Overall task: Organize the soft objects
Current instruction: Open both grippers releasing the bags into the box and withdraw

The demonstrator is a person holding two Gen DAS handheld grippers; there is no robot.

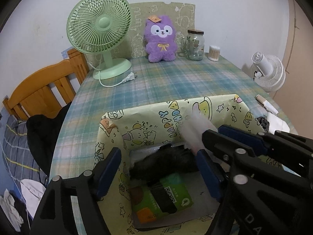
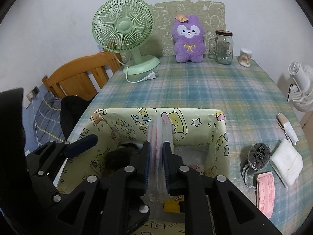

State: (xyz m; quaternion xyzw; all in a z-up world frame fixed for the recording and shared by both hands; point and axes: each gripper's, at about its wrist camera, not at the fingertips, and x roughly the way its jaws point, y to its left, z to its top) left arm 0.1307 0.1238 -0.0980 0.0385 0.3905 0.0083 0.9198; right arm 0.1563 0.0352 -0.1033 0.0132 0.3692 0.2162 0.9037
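A yellow cartoon-printed box (image 1: 176, 115) (image 2: 195, 125) stands open on the plaid table. My right gripper (image 2: 157, 162) is over it, shut on a clear plastic packet (image 2: 159, 137) (image 1: 192, 129) that sticks out forward between the pads. My left gripper (image 1: 158, 168) hangs open over the box's left part with nothing between its fingers. Below it in the box lie a black fuzzy item (image 1: 166, 162) and a green packet (image 1: 162, 197). A purple plush toy (image 1: 160, 39) (image 2: 188, 39) sits upright at the far edge of the table.
A grey drawstring pouch (image 2: 256, 156), a folded white cloth (image 2: 285, 162) and a pink packet (image 2: 265, 192) lie right of the box. At the back stand a green fan (image 1: 98, 25), a glass jar (image 1: 194, 45) and cotton swabs (image 1: 214, 52). A wooden chair (image 1: 45, 90) is to the left.
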